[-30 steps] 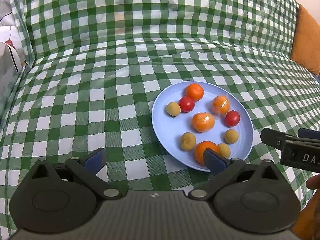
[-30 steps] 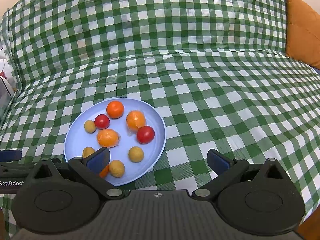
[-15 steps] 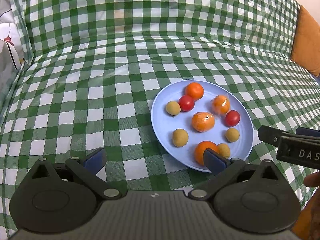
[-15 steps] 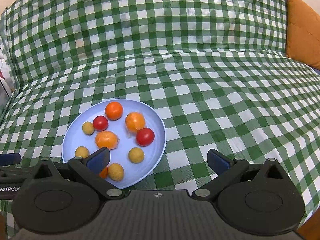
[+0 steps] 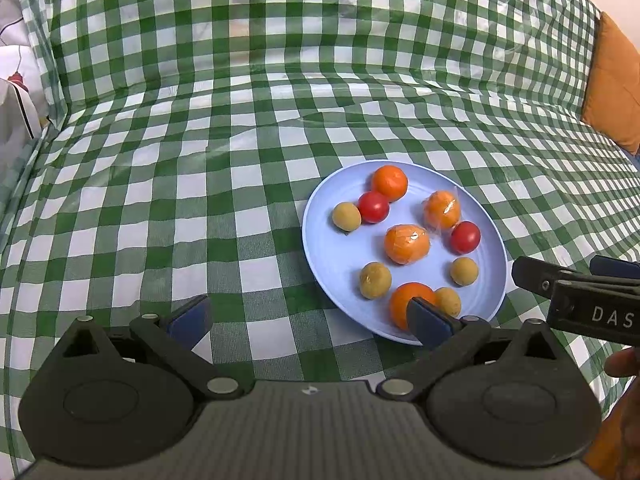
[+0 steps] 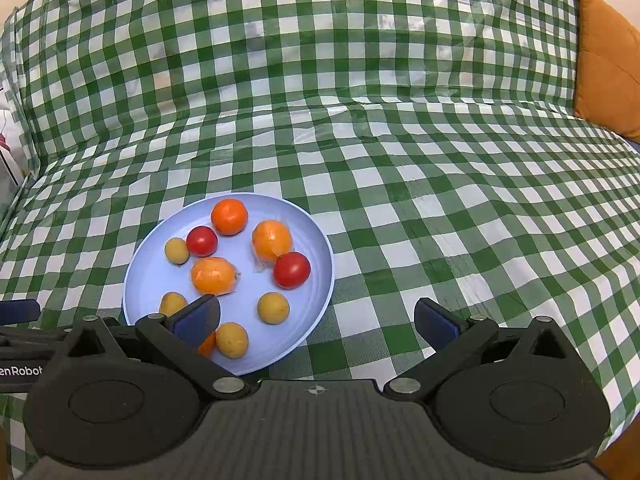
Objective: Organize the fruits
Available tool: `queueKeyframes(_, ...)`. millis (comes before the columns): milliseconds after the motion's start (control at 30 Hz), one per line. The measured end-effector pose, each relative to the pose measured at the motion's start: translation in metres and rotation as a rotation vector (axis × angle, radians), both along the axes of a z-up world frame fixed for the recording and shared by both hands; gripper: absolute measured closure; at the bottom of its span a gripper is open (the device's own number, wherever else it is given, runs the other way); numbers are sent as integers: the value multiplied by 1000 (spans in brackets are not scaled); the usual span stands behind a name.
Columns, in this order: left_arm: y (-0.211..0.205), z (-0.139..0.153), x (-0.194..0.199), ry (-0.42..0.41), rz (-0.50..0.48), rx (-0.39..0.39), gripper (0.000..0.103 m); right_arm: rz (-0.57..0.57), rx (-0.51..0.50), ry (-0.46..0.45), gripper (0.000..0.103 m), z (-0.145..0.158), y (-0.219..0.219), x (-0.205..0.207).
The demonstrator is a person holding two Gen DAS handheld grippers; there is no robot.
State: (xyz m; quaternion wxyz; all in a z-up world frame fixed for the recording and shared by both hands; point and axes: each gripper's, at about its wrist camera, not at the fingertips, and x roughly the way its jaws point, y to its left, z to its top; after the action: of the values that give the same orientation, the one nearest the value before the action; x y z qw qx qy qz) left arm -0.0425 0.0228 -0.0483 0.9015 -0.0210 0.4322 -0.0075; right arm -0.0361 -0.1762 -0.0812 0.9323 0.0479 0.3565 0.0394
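A light blue plate (image 5: 332,256) (image 6: 148,276) lies on the green checked cloth and holds several fruits. These are oranges (image 5: 390,183) (image 6: 229,216), two of them in clear wrap (image 5: 407,243) (image 6: 212,275), two red tomatoes (image 5: 373,207) (image 6: 291,269) and several small tan fruits (image 5: 375,274) (image 6: 273,307). My left gripper (image 5: 308,318) is open just short of the plate's near left edge, holding nothing. My right gripper (image 6: 316,320) is open over the plate's near right edge, also empty. Its left finger hides part of an orange.
The green checked cloth (image 5: 200,184) (image 6: 440,208) covers the whole surface and rises at the back. An orange cushion (image 5: 612,88) (image 6: 608,60) sits at the far right. White fabric (image 5: 16,92) lies at the left edge. A hand (image 5: 620,364) shows at the right.
A small tan fruit at the plate's near left has rolled a little. Both grippers have shifted only slightly and stay open.
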Motion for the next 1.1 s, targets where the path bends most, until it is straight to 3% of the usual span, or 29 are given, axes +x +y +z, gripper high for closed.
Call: queueKeyframes(1100,-12,-3,-1,7,-7,9,0,42,3,-1,1,-1,-7,8)
